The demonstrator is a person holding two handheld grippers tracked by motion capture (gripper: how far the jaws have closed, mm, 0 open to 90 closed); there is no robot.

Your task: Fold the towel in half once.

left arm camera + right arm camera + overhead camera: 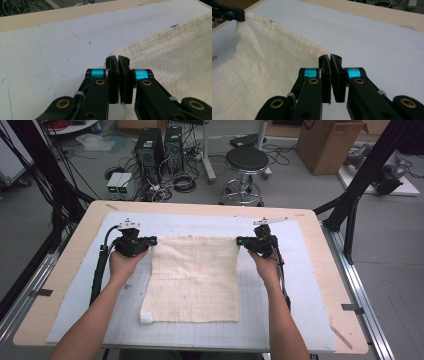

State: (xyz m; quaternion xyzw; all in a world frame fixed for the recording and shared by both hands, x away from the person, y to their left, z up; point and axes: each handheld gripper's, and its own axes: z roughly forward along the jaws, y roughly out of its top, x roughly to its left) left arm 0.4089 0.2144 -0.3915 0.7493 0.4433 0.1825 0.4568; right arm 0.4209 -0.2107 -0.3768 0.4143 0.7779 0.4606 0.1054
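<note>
Cream-coloured cloth (pixel 195 279) lies spread over the middle of a pale grey mat (pixel 300 285) on the wooden table (pixel 65 265), its near edge flat and its far edge held up at both corners. At about ten o'clock from the cloth's centre, the left gripper (pixel 151 240) has its jaws clamped tight on the far left corner; in the left gripper view the fabric (pixel 172 57) runs away from the pinched jaws toward three o'clock. At about two o'clock from the centre, the right gripper (pixel 240 240) is clenched on the far right corner, and in its own view the cloth (pixel 267 65) stretches off toward ten o'clock, where the other gripper (pixel 239 17) grips the opposite corner. A small white tag (pixel 146 318) sits at the cloth's near left corner, around seven o'clock.
</note>
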